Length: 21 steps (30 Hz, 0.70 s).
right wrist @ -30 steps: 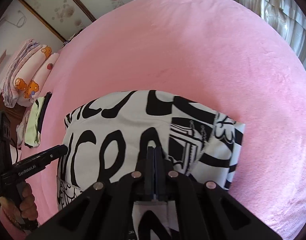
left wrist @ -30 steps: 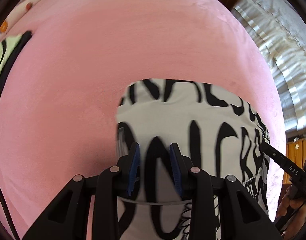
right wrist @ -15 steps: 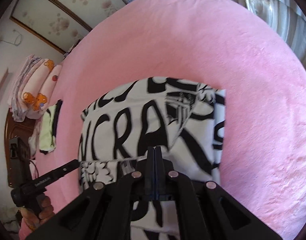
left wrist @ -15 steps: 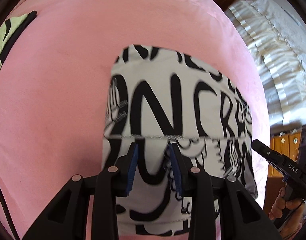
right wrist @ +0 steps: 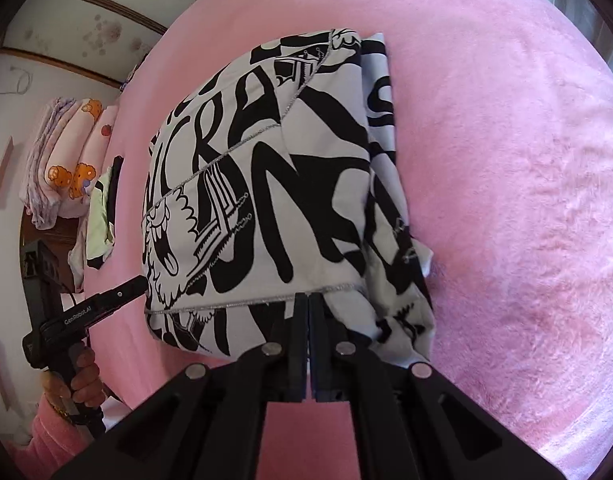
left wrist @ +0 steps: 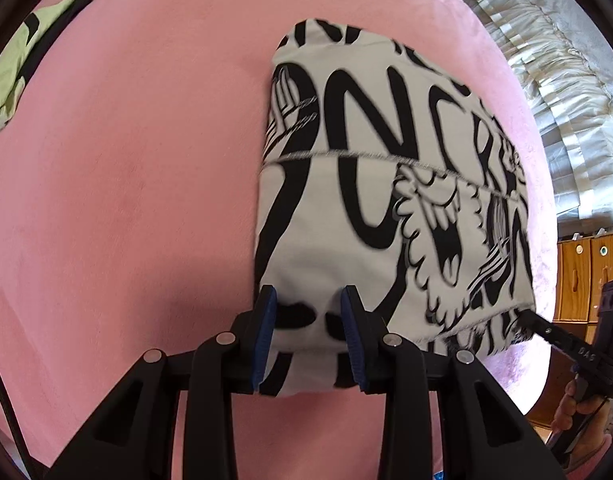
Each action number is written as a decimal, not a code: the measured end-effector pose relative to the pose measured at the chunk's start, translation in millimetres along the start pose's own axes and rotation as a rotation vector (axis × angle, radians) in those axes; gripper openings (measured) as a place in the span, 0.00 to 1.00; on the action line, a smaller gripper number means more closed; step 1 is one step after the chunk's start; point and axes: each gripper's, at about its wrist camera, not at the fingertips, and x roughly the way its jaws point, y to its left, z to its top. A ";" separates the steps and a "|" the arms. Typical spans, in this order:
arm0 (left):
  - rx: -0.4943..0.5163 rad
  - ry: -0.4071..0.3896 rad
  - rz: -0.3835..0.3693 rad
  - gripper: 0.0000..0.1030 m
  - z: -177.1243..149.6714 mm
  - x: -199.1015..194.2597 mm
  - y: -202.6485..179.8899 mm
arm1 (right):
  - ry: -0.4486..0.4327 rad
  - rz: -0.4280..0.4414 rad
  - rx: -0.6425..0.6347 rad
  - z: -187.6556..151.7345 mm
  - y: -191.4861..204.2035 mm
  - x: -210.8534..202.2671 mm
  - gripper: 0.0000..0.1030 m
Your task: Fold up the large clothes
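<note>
Change: since a second ago we have drawn the near edge of the white cotton garment printed with bold black lettering [left wrist: 386, 184] back toward us over its own body; the hem line that lay close to our left jaws now sits well ahead of them, and far more of the print shows.
Garment place: it lies folded on the pink plush bedspread [left wrist: 126, 200], stretching away ahead of both pairs of jaws, its near edge lifted into them.
Left gripper [left wrist: 308, 334]: blue pads part-way apart with a thick bunch of the near left corner between them; we judge them clamped on that bunch, several layers deep.
Right gripper [right wrist: 308, 332]: jaws fully together, pinching the stitched hem at the near right edge; cloth spills to either side of the tips.
Handling: soft, limp and light, with no stiffness of its own; any unsupported span will sag and the stacked layers can slide over one another. The plush bedspread probably drags on it.
Where to hold: the two near corners, at the stitched hem where the cloth is doubled, keeping the edge taut between both jaws.
Risk: layers look uneven just right of the right jaws, so the fold may land skewed.
Elsewhere: a pale green and black garment [left wrist: 22, 68] lies far left of the left jaws.
</note>
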 end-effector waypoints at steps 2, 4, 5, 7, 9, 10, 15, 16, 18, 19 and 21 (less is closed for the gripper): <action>-0.011 -0.006 -0.001 0.33 -6.5 0.3 3.0 | 0.001 -0.012 -0.004 -1.6 -3.0 -5.3 0.00; -0.023 -0.001 0.006 0.37 -7.6 2.6 4.5 | 0.016 -0.014 0.009 -2.8 -7.0 -7.1 0.00; -0.027 0.000 0.010 0.38 -7.0 1.6 5.7 | 0.023 -0.015 0.014 -2.0 -8.8 -8.5 0.00; -0.022 -0.001 0.020 0.38 -4.9 -2.2 7.7 | 0.032 -0.011 0.024 0.2 -10.2 -13.6 0.00; -0.006 -0.002 0.039 0.43 0.8 -4.0 8.2 | 0.020 0.021 0.035 5.2 -13.2 -21.5 0.00; 0.000 -0.005 0.044 0.51 4.6 -5.2 10.9 | 0.006 0.045 0.043 8.7 -15.5 -26.7 0.03; 0.004 0.024 -0.052 0.67 33.5 5.8 19.3 | -0.003 0.108 0.086 32.4 -38.8 -36.3 0.31; 0.001 0.034 -0.074 0.71 37.7 9.3 20.6 | 0.000 0.117 0.084 37.7 -43.2 -36.6 0.43; -0.012 0.060 -0.136 0.75 46.3 16.8 26.2 | -0.003 0.136 0.070 46.1 -48.2 -36.5 0.48; -0.022 0.071 -0.166 0.75 50.7 21.1 28.3 | 0.001 0.151 0.067 50.3 -50.3 -34.5 0.50; -0.033 0.092 -0.213 0.76 57.9 28.1 32.2 | 0.025 0.188 0.063 58.9 -57.0 -27.0 0.55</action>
